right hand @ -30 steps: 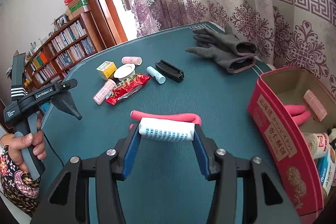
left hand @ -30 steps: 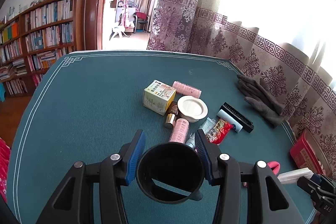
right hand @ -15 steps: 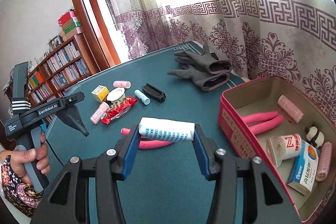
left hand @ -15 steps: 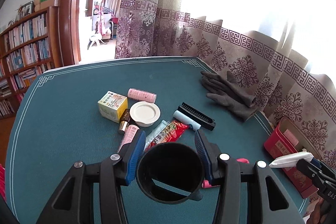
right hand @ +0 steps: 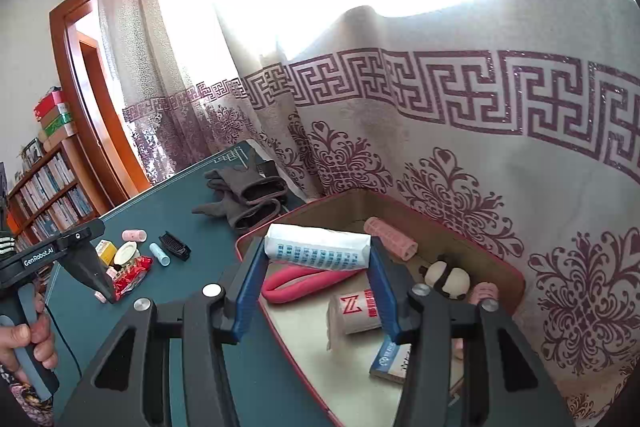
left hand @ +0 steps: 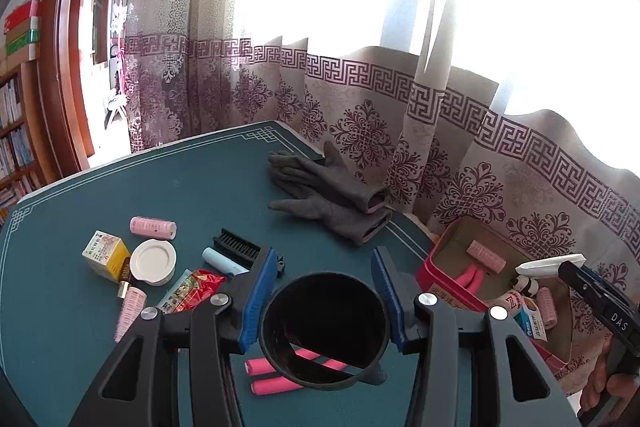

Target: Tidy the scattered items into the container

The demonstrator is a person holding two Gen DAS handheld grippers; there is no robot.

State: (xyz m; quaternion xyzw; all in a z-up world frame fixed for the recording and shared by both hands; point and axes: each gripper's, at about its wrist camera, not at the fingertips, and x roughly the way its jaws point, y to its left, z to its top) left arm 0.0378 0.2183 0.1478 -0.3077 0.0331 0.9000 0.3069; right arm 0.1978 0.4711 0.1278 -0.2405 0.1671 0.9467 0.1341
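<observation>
My left gripper point(left hand: 324, 291) is shut on a black round cup point(left hand: 324, 331), held above the teal table point(left hand: 200, 187) just left of the red box point(left hand: 430, 269). My right gripper point(right hand: 318, 267) is shut on a white packet with blue print point(right hand: 318, 247) and hangs over the near left part of the red box point(right hand: 250, 235). Inside the box lie a pink curler point(right hand: 390, 237), pink foam rods point(right hand: 304, 281), a panda toy point(right hand: 446, 277) and a roll marked Z point(right hand: 356, 311). The white packet point(left hand: 550, 262) also shows at the right edge of the left wrist view.
Scattered on the table are grey gloves point(left hand: 332, 199), a black comb point(left hand: 238, 245), a light blue tube point(left hand: 222, 261), a red snack packet point(left hand: 192, 289), a white lid point(left hand: 153, 261), a yellow carton point(left hand: 105, 253), pink curlers point(left hand: 153, 227) and pink foam rods point(left hand: 272, 375). Patterned curtains point(left hand: 400, 131) hang close behind.
Both grippers have swung right and risen a little, keeping their loads. The white packet has gone from over the table to over the red box, which now shows in the left wrist view.
</observation>
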